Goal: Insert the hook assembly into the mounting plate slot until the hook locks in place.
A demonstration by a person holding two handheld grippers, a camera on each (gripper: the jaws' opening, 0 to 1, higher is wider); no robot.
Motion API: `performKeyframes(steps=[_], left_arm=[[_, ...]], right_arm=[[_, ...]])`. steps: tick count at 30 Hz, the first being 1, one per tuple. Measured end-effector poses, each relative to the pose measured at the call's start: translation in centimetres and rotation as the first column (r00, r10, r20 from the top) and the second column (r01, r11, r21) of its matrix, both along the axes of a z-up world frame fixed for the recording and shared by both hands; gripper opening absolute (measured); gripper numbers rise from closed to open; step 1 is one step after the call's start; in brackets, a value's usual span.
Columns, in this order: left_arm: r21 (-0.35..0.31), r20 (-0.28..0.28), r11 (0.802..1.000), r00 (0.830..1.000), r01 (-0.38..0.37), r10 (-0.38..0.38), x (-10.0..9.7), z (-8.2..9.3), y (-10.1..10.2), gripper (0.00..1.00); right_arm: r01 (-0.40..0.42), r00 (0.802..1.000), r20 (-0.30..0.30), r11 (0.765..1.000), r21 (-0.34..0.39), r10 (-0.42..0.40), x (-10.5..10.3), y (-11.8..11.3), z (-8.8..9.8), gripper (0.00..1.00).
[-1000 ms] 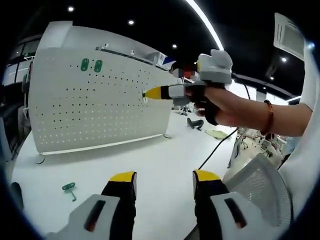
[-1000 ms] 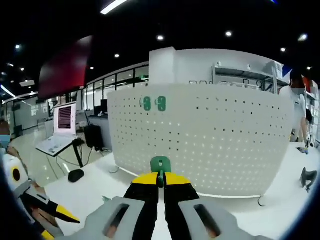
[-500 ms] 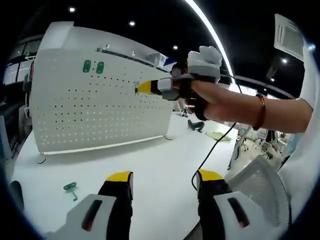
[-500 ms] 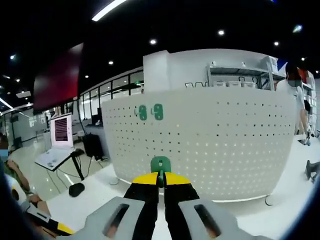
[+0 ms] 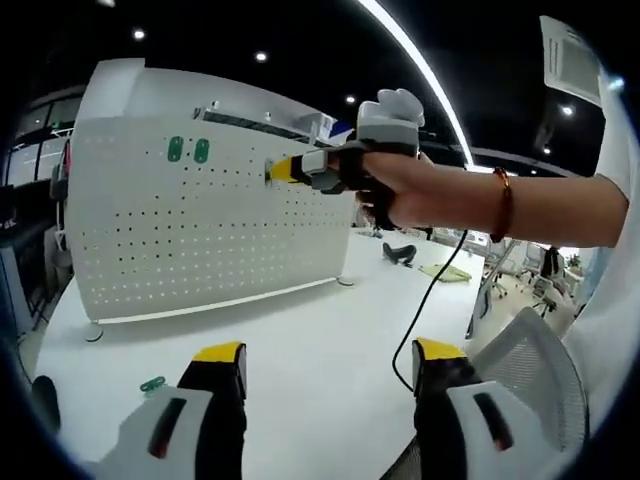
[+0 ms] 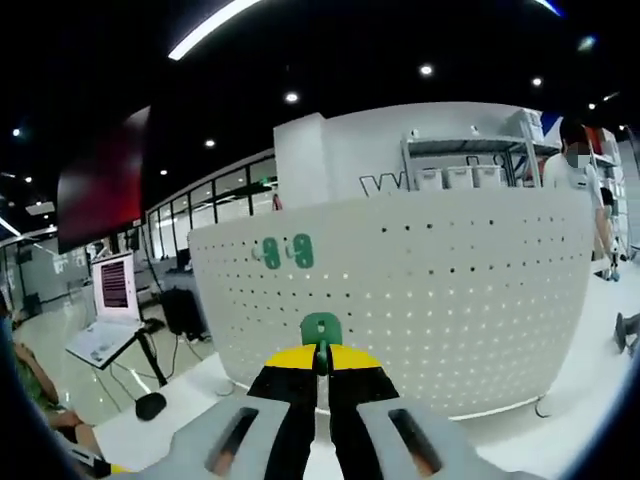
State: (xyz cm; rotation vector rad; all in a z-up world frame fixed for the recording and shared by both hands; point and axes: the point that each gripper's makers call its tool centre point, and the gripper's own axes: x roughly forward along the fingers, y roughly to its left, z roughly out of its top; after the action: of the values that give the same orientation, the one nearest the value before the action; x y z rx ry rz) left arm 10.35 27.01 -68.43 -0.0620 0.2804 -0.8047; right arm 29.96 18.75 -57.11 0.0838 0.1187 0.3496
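In the left gripper view, the left hand-held gripper [image 5: 328, 365] hung low over the white bench [image 5: 310, 340] with its yellow-tipped jaws spread wide and nothing between them. A small green hook [image 5: 152, 384] lay loose on the bench near the left jaw. Farther off, a person's hand [image 5: 400, 190] carried the right hand-held gripper [image 5: 275, 170] up to the white perforated mounting plate [image 5: 200, 230], its yellow tip at the plate's upper rows. Two green hooks [image 5: 188, 150] already sat side by side in the plate near its top, left of that tip. A black cable [image 5: 425, 300] trailed down from the hand.

In the right gripper view, the right hand-held gripper [image 6: 320, 357] had its jaws pressed together, pinching the green hook assembly [image 6: 321, 329], which stood upright in front of the mounting plate [image 6: 450, 300]. Whether the hook touched the plate could not be told. The two mounted hooks [image 6: 285, 251] showed to the upper left. Large dark letters on the far wall were cut off by the plate and could not be read.
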Motion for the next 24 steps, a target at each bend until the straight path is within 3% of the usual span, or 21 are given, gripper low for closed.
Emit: performKeyframes(steps=[13,24], left_arm=[[0.032,0.012,0.999,1.000,0.013,-0.014,0.0,0.3,0.2,0.78],[0.028,-0.013,0.999,1.000,0.018,-0.017,-0.6,-0.2,0.4,0.73]], right_arm=[[0.023,0.999,0.023,1.000,0.017,-0.024,1.9,0.3,1.7,0.01],[0.062,0.998,0.029,0.997,0.050,-0.064,3.8,0.1,2.9,0.01]])
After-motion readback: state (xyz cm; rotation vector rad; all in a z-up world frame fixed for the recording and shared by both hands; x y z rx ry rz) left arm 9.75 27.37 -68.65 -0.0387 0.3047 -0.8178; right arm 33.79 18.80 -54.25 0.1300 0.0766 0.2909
